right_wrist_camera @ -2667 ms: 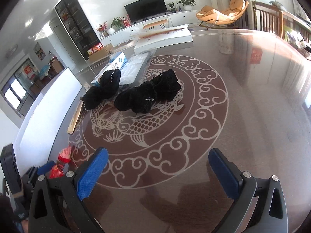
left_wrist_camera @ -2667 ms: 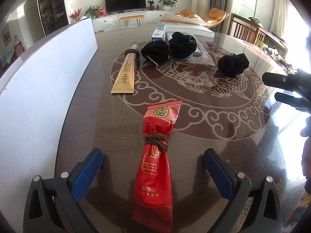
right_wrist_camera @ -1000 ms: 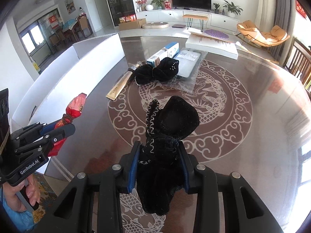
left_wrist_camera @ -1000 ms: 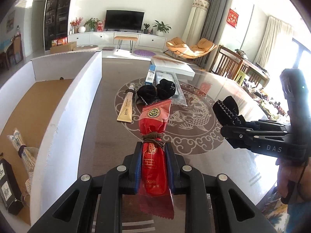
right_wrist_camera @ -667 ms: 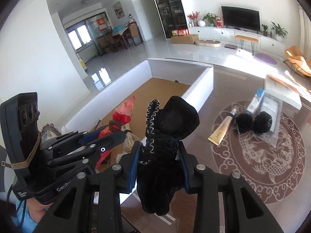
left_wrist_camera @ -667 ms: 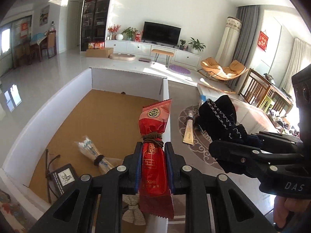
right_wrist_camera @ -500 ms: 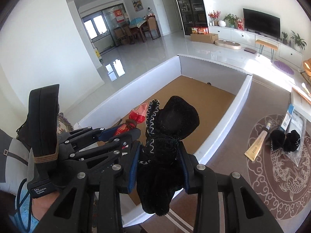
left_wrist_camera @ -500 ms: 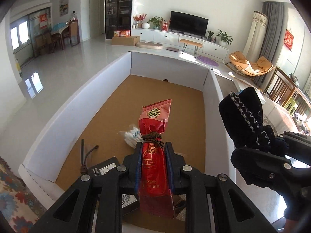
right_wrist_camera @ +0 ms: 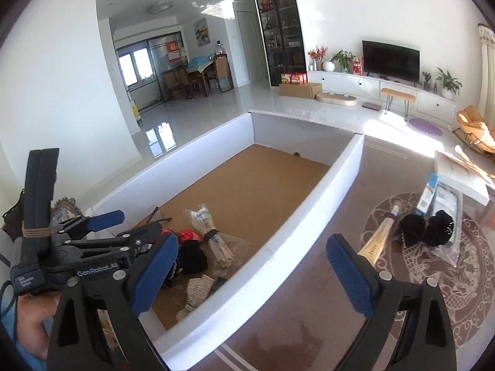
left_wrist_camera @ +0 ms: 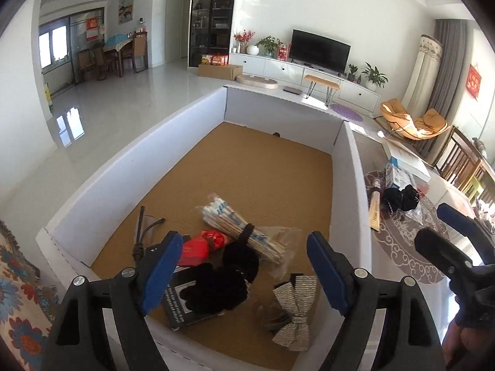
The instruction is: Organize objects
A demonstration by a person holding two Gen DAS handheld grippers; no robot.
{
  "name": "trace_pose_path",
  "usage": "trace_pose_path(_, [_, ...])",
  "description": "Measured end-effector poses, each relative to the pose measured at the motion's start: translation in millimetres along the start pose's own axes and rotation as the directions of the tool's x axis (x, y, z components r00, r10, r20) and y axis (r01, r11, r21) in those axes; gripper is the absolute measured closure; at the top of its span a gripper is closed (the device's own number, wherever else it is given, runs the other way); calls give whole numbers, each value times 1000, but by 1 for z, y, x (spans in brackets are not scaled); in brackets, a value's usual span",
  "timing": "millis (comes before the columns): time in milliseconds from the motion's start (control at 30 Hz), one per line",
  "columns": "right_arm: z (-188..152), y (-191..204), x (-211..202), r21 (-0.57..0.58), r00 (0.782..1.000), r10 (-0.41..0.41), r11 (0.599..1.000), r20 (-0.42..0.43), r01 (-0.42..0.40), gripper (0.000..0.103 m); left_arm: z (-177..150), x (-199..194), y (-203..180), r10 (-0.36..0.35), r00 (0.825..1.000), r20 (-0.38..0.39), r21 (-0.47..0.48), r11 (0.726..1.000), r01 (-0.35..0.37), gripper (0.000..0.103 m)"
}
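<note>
My left gripper (left_wrist_camera: pixel 244 266) is open and empty above the near end of the white box (left_wrist_camera: pixel 352 185). Inside the box lie the red snack packet (left_wrist_camera: pixel 201 247), the black knit bundle (left_wrist_camera: pixel 222 278), a bundle of sticks (left_wrist_camera: pixel 241 228), a silver bow (left_wrist_camera: pixel 297 312) and a black card (left_wrist_camera: pixel 182 303). My right gripper (right_wrist_camera: pixel 252 272) is open and empty over the box's right wall (right_wrist_camera: pixel 278 253). In the right wrist view the left gripper (right_wrist_camera: pixel 102 232) shows at the left, with the red packet (right_wrist_camera: pixel 187 235) and black bundle (right_wrist_camera: pixel 191 258) below it.
On the brown patterned table (right_wrist_camera: pixel 433 293) right of the box lie a gold tube (right_wrist_camera: pixel 377 241), two more black bundles (right_wrist_camera: pixel 427 228), a blue-white carton (right_wrist_camera: pixel 428 194) and a clear bag (right_wrist_camera: pixel 448 204). A flat white box (right_wrist_camera: pixel 461 176) lies farther back.
Both grippers have opened. The red packet and the black bundle have dropped into the near end of the box. Both grippers sit a little higher and farther back.
</note>
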State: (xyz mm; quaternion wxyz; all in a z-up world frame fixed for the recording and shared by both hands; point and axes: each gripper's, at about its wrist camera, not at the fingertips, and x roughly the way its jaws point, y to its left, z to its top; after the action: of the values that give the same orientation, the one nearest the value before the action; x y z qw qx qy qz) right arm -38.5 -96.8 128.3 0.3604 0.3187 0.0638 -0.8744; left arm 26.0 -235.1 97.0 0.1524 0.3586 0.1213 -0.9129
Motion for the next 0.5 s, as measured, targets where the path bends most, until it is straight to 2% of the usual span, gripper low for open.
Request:
trace_pose_path(67, [-22, -31, -15, -4, 994, -110, 994, 15, 110, 0, -6, -18, -43, -94, 995, 34, 54, 994, 92, 21])
trace_pose_path(133, [-48, -68, -24, 18, 979, -205, 979, -9, 205, 0, -16, -33, -88, -192, 980, 51, 120, 975, 184, 20])
trace_pose_path(200, [-78, -107, -28, 50, 954, -293, 954, -67, 297, 0, -33, -43, -133, -284, 958, 38, 186, 944, 272, 10])
trace_pose_path(233, [-90, -129, -30, 68, 938, -330, 939, -110, 338, 0, -44, -43, -154, -324, 946, 16, 220, 924, 313, 0])
trace_pose_path(267, [-104, -149, -33, 84, 920, -359, 923, -153, 375, 0, -56, -40, -174, -354, 935, -15, 256, 903, 346, 0])
trace_pose_path(333, [-128, -187, -41, 121, 888, -407, 891, -214, 438, 0, -79, -24, -213, -363, 927, -94, 329, 868, 373, 0])
trace_pose_path(367, [-138, -201, -45, 138, 874, -425, 876, -235, 463, 0, -90, -13, -228, -349, 929, -124, 359, 857, 370, 0])
trace_pose_path(433, [-152, -226, -54, 177, 848, -452, 844, -275, 507, 0, -109, 11, -247, -302, 938, -168, 392, 853, 344, 0])
trace_pose_path(500, [-161, -241, -62, 216, 832, -463, 818, -305, 534, 0, -118, 33, -255, -269, 943, -196, 402, 855, 328, 0])
